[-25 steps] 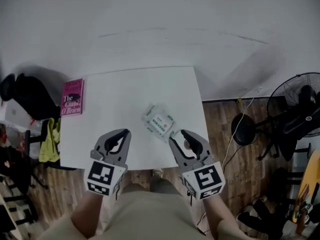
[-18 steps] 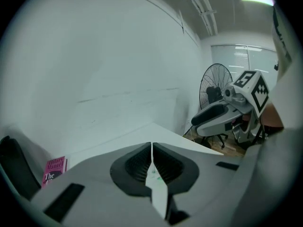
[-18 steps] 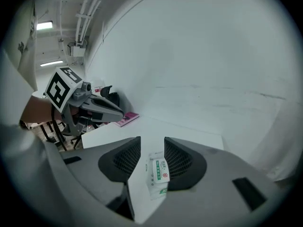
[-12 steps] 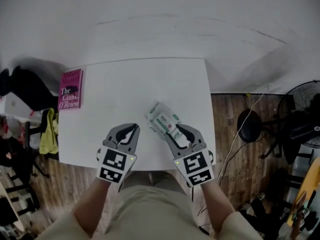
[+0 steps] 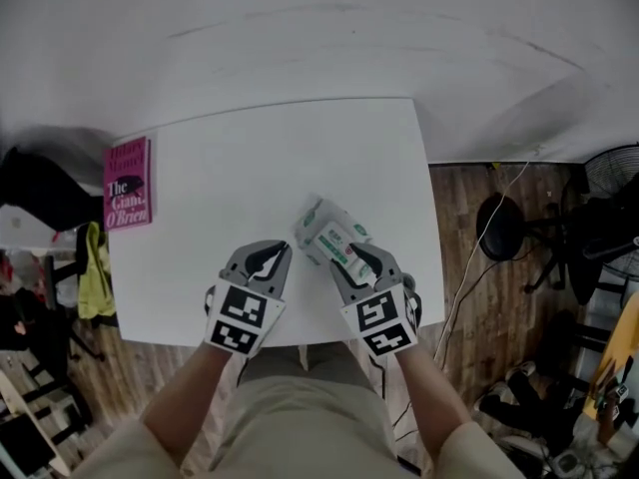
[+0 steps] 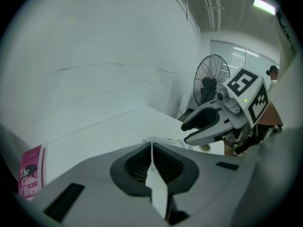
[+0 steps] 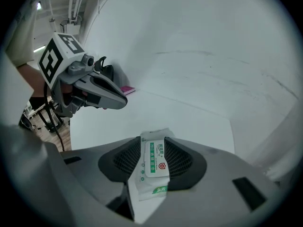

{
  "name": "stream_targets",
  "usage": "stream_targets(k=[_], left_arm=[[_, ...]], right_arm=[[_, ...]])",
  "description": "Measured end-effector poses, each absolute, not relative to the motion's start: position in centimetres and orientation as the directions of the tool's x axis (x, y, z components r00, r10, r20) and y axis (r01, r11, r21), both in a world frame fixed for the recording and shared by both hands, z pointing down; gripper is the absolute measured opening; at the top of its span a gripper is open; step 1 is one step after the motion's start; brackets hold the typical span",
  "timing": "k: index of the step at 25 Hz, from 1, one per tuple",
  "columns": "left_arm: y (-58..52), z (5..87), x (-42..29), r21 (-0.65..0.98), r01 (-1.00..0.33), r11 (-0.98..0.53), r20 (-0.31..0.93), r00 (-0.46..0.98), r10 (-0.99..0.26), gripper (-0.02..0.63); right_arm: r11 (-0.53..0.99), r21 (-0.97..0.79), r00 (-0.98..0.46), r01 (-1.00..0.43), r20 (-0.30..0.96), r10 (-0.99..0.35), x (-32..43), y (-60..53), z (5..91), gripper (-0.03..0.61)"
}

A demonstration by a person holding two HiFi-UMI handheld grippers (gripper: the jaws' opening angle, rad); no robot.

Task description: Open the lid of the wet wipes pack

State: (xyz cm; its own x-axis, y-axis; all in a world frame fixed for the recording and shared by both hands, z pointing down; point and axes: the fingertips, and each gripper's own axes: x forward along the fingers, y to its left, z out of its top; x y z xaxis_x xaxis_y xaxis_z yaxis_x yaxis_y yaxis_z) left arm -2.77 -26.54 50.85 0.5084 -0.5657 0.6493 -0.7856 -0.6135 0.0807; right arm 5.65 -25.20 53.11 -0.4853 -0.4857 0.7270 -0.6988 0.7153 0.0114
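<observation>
Wet wipes pack (image 5: pixel 332 236) lies toward the table's (image 5: pixel 250 158) near right edge in our head view. Left gripper view: our left gripper (image 6: pixel 150 148) is closed on nothing. Right gripper view: our right gripper (image 7: pixel 152 150) clamps the pack; squeezing its soft sides could buckle it, jamming the lid

White table (image 5: pixel 230 158), mostly bare. Pink book (image 5: pixel 128 183) lies flat at the table's far-left edge, cover up, title reads "The Giant O'Brien"; it also shows in the left gripper view (image 6: pixel 31 176) and as a small pink spot in the right gripper view (image 7: pixel 127 90). White wall (image 5: pixel 319 38) behind the table. Wood floor (image 5: pixel 489 307) right of the table. Black round stool (image 5: pixel 496 226) near the table's right side, black standing fan (image 5: pixel 611 173) further right, seen again in the left gripper view (image 6: pixel 212 77). Yellow-green cloth (image 5: pixel 93 267) hangs left of the table, dark chair (image 5: pixel 45 183) above it. Ceiling light (image 6: pixel 264 4) on.
</observation>
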Motion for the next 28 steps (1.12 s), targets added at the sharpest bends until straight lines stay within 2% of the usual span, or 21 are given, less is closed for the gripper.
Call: stream_targets(k=[7, 12, 19, 28], left_arm=[[-27.0, 55.5, -1.3, 0.134, -0.713, -0.689, 0.696, 0.562, -0.446, 0.029], [-27.4, 58.3, -0.7, 0.174, -0.684, -0.709, 0.71, 0.586, -0.391, 0.029], [-27.6, 61.8, -0.5, 0.202, -0.666, -0.718, 0.745, 0.58, -0.33, 0.029], [-27.0, 63.7, -0.2, 0.229, -0.664, -0.712, 0.754, 0.584, -0.302, 0.029]], right_arm=[[0.705, 0.004, -0.437, -0.709, 0.782, -0.444, 4.8, -25.1, 57.4, 0.172], [0.723, 0.081, -0.372, -0.687, 0.815, -0.444, 5.1, -25.3, 59.5, 0.172], [0.721, 0.061, -0.372, -0.69, 0.825, -0.425, 4.4, -25.3, 61.8, 0.172], [0.734, 0.183, -0.281, -0.654, 0.842, -0.46, 4.2, -25.3, 62.8, 0.169]])
